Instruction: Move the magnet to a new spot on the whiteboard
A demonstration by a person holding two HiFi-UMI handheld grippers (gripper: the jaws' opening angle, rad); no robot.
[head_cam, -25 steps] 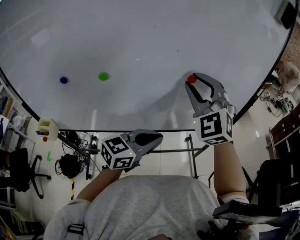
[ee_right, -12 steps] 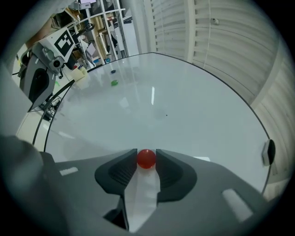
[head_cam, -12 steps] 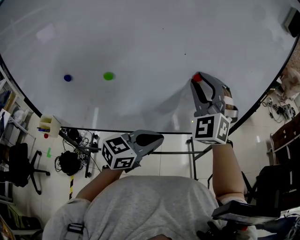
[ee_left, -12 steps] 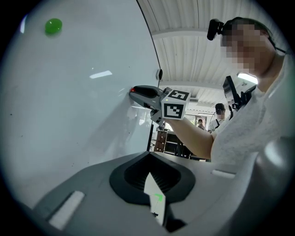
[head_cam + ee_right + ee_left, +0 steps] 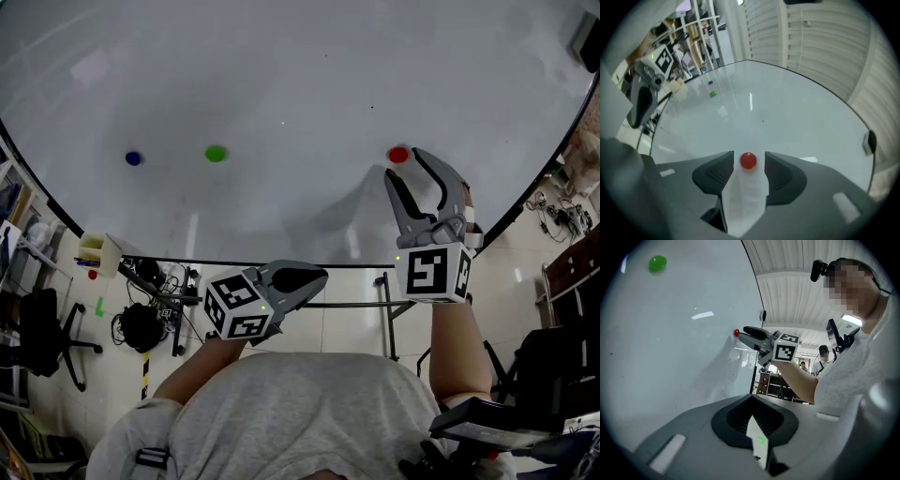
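A red magnet [image 5: 398, 155] sticks on the whiteboard [image 5: 281, 75], right of centre. My right gripper [image 5: 405, 165] is just below it, and its jaws are opening. In the right gripper view the red magnet [image 5: 748, 161] sits between the fingertips of the right gripper [image 5: 749, 165], with a gap on each side. My left gripper [image 5: 302, 277] hangs shut and empty below the board's lower edge. The left gripper view shows the left gripper [image 5: 752, 401] near the board, with the red magnet [image 5: 736, 333] and the right gripper [image 5: 746, 335] further along.
A green magnet [image 5: 216, 153] and a blue magnet [image 5: 133, 158] sit on the board's left part. A dark eraser [image 5: 589, 37] is at the top right. Below the board are a pale box [image 5: 98, 253], cables [image 5: 141, 323] and an office chair [image 5: 37, 337].
The right jaws were closed around the red magnet and have now spread apart and drawn back a little. The magnet stays on the board. The left gripper has not moved.
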